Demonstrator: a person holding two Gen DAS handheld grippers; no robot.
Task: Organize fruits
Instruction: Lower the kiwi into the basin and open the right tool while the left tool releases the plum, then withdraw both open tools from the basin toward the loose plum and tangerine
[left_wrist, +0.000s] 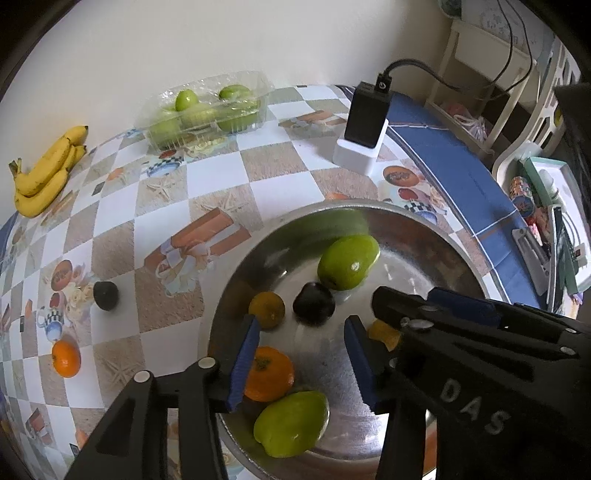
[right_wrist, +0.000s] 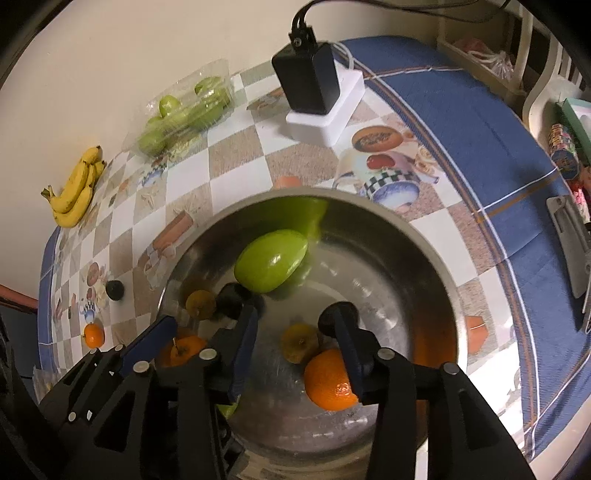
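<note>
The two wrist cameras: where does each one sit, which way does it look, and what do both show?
Left wrist: on the left hand-held gripper, looking steeply down into the metal bowl; its open blue fingers and the right hand-held gripper show.
Right wrist: on the right hand-held gripper, looking down into the bowl; the left one shows.
Shared: bowl, green mango, bananas.

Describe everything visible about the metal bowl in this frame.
The metal bowl is round, shiny and steel-looking, with a wide rim and reflective walls. It stands upright on the checked tablecloth, under both grippers. It holds green fruits, oranges, smaller yellowish fruits and a dark fruit. Neither gripper visibly touches it.
</note>
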